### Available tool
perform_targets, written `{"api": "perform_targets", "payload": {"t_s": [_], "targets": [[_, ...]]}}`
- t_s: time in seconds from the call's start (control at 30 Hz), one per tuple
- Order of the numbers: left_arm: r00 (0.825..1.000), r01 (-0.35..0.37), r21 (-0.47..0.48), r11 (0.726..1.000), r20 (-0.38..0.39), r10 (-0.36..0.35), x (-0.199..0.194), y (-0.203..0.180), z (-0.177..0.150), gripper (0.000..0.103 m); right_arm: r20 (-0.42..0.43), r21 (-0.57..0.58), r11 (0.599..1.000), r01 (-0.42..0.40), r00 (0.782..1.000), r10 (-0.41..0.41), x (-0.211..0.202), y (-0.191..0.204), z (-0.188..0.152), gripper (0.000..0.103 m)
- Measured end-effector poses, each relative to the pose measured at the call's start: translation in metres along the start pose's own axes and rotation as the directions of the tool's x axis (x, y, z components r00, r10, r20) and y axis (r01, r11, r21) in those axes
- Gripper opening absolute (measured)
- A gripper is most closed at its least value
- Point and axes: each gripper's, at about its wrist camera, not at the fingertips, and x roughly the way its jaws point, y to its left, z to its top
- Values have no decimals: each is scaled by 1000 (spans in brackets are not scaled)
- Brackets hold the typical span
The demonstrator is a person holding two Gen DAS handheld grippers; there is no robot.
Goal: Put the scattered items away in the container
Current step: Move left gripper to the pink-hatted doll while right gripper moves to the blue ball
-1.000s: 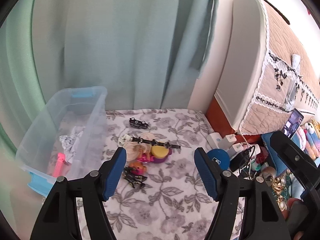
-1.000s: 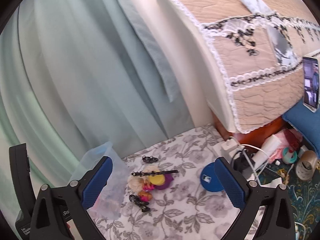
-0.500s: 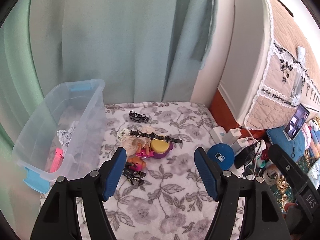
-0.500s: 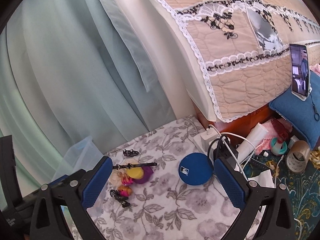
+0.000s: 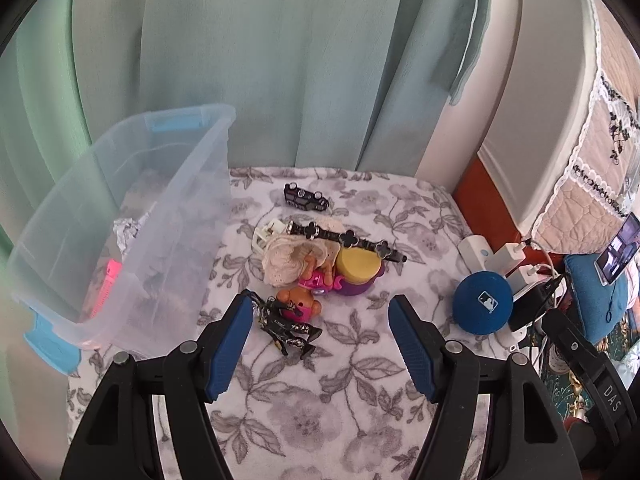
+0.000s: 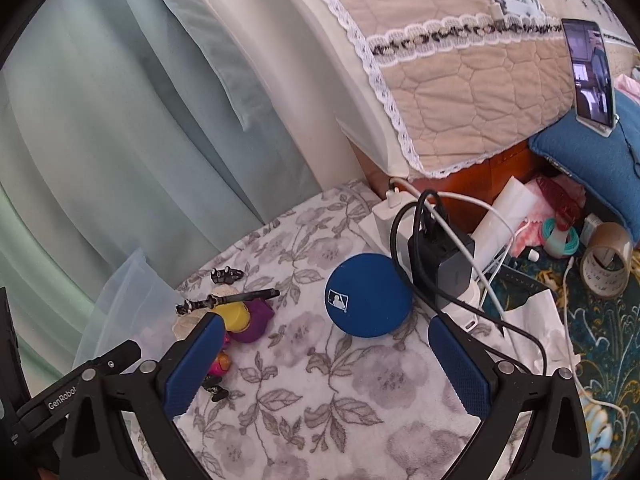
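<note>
The clear container (image 5: 132, 216) sits at the left edge of the floral blanket (image 5: 320, 400), against the curtain (image 5: 280, 60), and already holds a few things, among them something pink and a crumpled wrapper, so I judge the tidying begun but far from done. Left outside are a small heap just beside its wall: a doll with pale hair (image 5: 296, 258), a yellow-and-purple pot (image 5: 358, 274), a black strap with clover shapes (image 5: 348, 238), a small orange figure (image 5: 298, 302) and a toy car (image 5: 306, 199) farther back. A blue ball (image 6: 368, 294) lies well apart, touching chargers and cables (image 6: 440, 264) that could snag. My left tongs (image 5: 320, 316) and right tongs (image 6: 324, 340) both stand spread, holding nothing.
</note>
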Motion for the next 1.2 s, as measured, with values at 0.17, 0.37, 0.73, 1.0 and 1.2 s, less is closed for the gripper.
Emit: {"api": "perform_targets", "payload": {"t_s": [0.17,0.37,0.73,1.0,1.2], "targets": [[999,16,5,1000,-52,-16,23,-2,-13,71,-44,-20,1000,19,999,-20,19,4,-10,103],[995,-3,-19,1000,-97,1,49,8,-20,71,-102,-14,999,45,994,-46,40,1,-15,103],[992,1,-37,999,-123,-6,83,24,-21,71,-132,5,997,82,988,-80,71,-1,-12,99],[990,14,-33,999,-138,-18,108,28,-21,71,-103,40,989,143,985,-138,89,-7,-6,93],[992,24,-17,1000,-125,-25,122,29,-16,71,-89,67,981,180,981,-174,103,-13,-2,91]]}}
